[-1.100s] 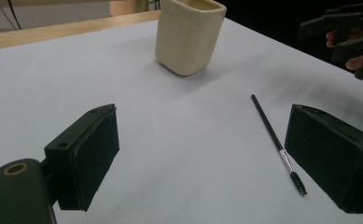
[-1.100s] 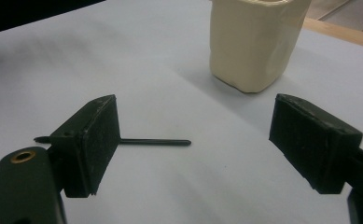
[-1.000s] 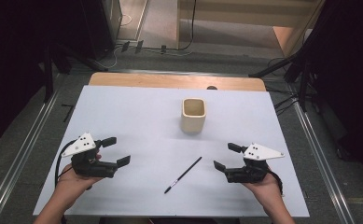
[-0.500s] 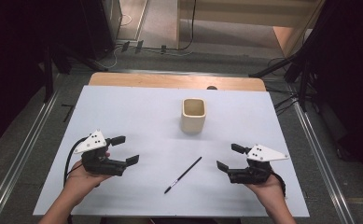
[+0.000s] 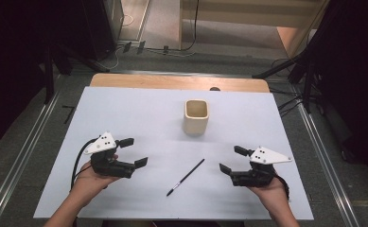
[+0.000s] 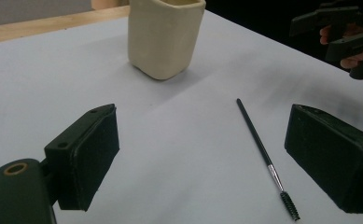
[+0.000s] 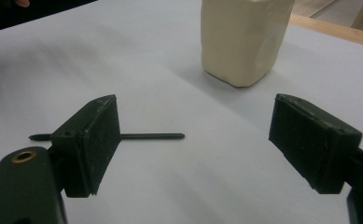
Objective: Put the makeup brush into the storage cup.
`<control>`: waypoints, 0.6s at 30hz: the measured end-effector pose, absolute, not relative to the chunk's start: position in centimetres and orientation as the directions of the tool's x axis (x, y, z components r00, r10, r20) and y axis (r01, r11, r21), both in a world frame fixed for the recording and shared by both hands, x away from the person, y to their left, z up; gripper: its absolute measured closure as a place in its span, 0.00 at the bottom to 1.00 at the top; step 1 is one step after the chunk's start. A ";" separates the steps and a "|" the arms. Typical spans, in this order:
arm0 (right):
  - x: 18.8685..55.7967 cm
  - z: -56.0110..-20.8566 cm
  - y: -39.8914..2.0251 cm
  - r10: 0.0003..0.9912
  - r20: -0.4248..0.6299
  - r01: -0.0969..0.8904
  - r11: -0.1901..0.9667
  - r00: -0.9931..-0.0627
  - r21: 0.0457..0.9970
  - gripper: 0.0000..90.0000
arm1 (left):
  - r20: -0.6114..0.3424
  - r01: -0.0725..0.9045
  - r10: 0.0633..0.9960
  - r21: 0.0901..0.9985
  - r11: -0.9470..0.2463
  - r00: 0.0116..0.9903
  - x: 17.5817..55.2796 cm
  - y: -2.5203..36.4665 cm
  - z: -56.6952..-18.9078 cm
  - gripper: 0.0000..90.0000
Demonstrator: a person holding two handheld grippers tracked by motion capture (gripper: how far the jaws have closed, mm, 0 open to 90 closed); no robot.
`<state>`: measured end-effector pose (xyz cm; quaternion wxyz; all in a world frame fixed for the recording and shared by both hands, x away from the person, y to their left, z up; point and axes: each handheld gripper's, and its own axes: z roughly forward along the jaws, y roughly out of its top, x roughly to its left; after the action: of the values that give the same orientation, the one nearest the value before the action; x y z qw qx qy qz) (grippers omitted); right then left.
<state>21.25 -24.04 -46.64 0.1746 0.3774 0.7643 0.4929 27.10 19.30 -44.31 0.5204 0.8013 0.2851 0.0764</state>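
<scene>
Compared with a second earlier, my left tongs (image 5: pixel 132 151) had slid inward across the worktop (image 5: pixel 139 109), toward the slim black brush (image 5: pixel 185 177) lying between my two hands, while the right tongs (image 5: pixel 230 160) had kept their place. I read that as the left hand opening an approach to the brush, with nothing picked up yet. Both pairs of tongs stood wide open and empty: in the left gripper view the two black pads (image 6: pixel 97 154) were well apart with bare worktop between them, and it was the same in the right gripper view. The brush lay flat on the white worktop, in front of the cream cup (image 5: pixel 196 117) and well apart from it, roughly midway between the tongs but touching neither. Its long axis ran on a diagonal in the high view, the bristled tip pointing down and left, toward my side of the worktop, and the plain handle end pointing up and right, toward the cup's near side. In the left gripper view the brush (image 6: pixel 262 154) sat nearer the right-hand pad, bristles closest to the camera. I judged the left tongs would need to turn so the pads closed across the thin handle rather than along it.
</scene>
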 end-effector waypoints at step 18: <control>21.2 -46.6 -24.3 0.762 0.103 0.408 0.224 -0.640 0.885 0.20 | -0.185 0.381 0.531 0.880 -0.285 0.827 27.0 16.6 -44.6 0.11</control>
<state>21.21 -24.32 -46.62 0.1801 0.3843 0.7612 0.4903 26.97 16.56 -44.63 0.5251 0.7985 0.2856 0.0718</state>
